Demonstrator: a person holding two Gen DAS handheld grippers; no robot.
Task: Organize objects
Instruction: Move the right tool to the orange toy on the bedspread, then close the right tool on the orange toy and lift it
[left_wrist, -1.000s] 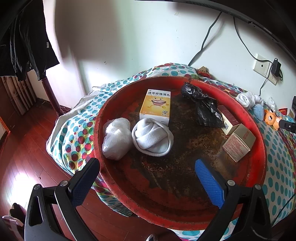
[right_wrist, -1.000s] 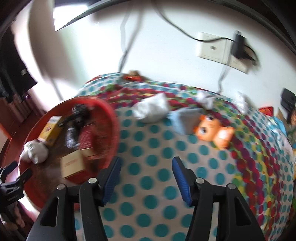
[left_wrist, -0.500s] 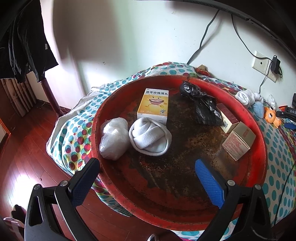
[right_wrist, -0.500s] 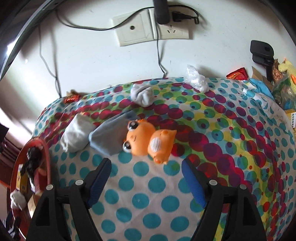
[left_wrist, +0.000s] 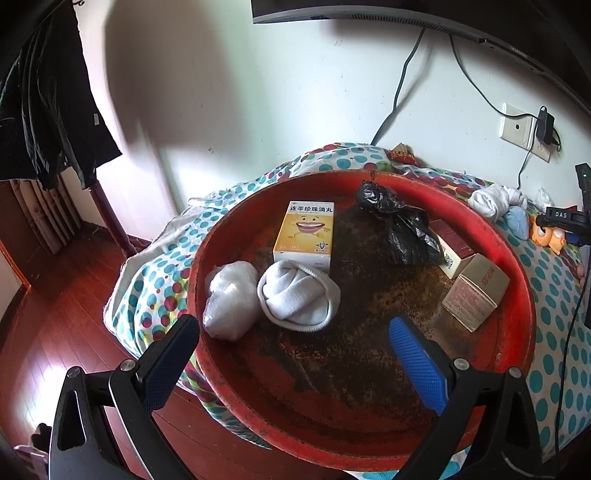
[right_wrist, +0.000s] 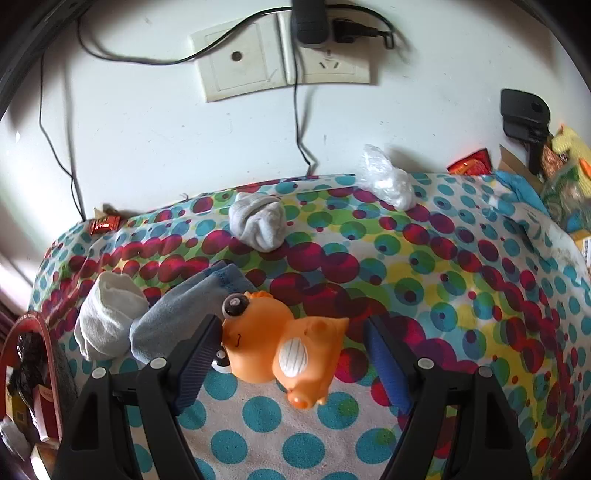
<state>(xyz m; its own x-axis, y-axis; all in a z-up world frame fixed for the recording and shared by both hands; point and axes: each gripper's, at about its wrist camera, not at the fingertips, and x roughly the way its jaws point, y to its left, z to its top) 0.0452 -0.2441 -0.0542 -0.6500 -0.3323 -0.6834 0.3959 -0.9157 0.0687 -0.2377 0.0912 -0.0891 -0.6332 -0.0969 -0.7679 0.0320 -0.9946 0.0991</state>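
A round red tray (left_wrist: 517, 295) lies on a polka-dot cloth and holds a yellow box (left_wrist: 304, 232), a rolled white sock (left_wrist: 297, 295), a white plastic bag (left_wrist: 231, 304), a black bag (left_wrist: 402, 229) and two cardboard boxes (left_wrist: 476, 291). My left gripper (left_wrist: 291, 354) is open and empty over the tray's near edge. An orange rubber toy (right_wrist: 280, 343) lies on the cloth between the fingers of my open right gripper (right_wrist: 291, 358); the left finger touches it. Beside it lie a blue sock (right_wrist: 184, 306), a white sock (right_wrist: 107, 314) and a grey sock (right_wrist: 258, 219).
A white plastic bag (right_wrist: 388, 177) lies by the wall. Wall sockets (right_wrist: 280, 55) with cables hang above the cloth. Clutter (right_wrist: 554, 166) sits at the far right. A dark coat (left_wrist: 44, 110) hangs at left over a red wooden floor (left_wrist: 48, 314).
My right gripper has swung right from the tray and moved down to the orange toy, which now sits between its fingers. The left gripper has stayed over the tray.
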